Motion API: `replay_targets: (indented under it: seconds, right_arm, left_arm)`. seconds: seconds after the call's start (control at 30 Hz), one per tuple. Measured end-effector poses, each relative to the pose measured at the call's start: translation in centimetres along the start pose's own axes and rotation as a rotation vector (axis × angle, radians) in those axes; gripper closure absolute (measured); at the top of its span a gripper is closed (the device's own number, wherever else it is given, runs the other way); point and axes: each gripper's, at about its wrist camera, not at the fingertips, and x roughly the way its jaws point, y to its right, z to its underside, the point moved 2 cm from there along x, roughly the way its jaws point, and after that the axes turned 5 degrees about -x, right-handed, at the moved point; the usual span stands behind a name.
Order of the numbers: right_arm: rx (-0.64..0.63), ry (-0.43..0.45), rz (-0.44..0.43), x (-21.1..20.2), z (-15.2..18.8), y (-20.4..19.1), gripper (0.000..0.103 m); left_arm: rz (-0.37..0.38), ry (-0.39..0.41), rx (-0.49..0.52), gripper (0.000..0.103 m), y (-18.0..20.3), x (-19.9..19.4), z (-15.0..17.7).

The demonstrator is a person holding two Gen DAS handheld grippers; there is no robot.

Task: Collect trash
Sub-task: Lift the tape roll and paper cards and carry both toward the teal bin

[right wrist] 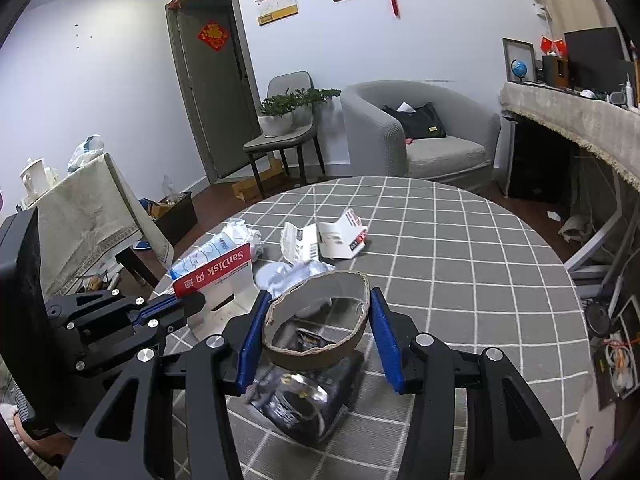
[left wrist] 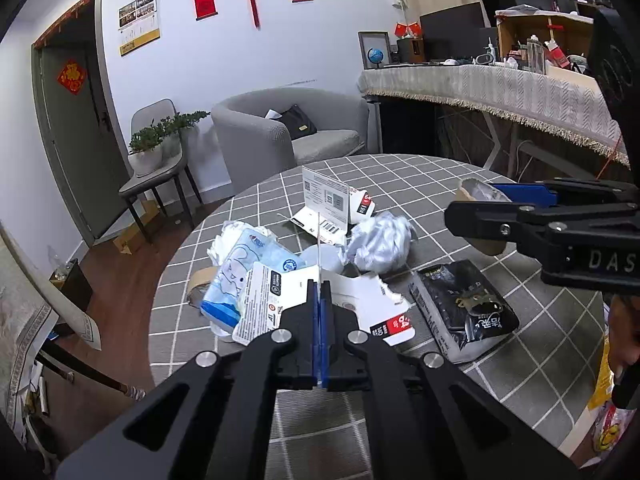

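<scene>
Fingers of left gripper (left wrist: pixel 319 304): pressed together on the edge of a red-and-white SanDisk card (right wrist: pixel 218 270), held upright above the table (right wrist: pixel 460 248). Right gripper (right wrist: pixel 316 324): blue pads either side of a squashed cardboard tape ring (right wrist: pixel 320 320), apparently gripping it, raised over a black foil packet (left wrist: pixel 464 308). On the checked cloth: crumpled white paper (left wrist: pixel 380 244), blue tissue pack (left wrist: pixel 256 264), torn white packaging (right wrist: pixel 340 234)
</scene>
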Motion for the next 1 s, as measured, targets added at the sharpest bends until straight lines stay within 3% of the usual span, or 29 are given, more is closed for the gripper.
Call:
replay_targets:
  seconds: [0.3,0.57,0.77,1.0]
  right_arm:
    - [-0.016,0.037,-0.006,-0.2,-1.2,-2.3,0.053]
    - [-0.033,0.049,-0.062,0.7,-1.9,-6.1,0.053]
    - [-0.068,0.045,-0.103,1.6,-2.3,-10.0,0.053]
    - [-0.13,0.027,-0.168,3.3,-2.5,-15.8,0.053]
  left_arm:
    - [0.069,0.091,-0.098,0.101,-3.5,-3.5,-0.3]
    - [0.083,0.101,-0.197,0.101,-7.8,-5.8,0.4]
    - [0.023,0.107,-0.21,0.101,-11.3,-7.6,1.9]
    - [-0.052,0.035,-0.227,0.101,-15.8,-8.2,5.6]
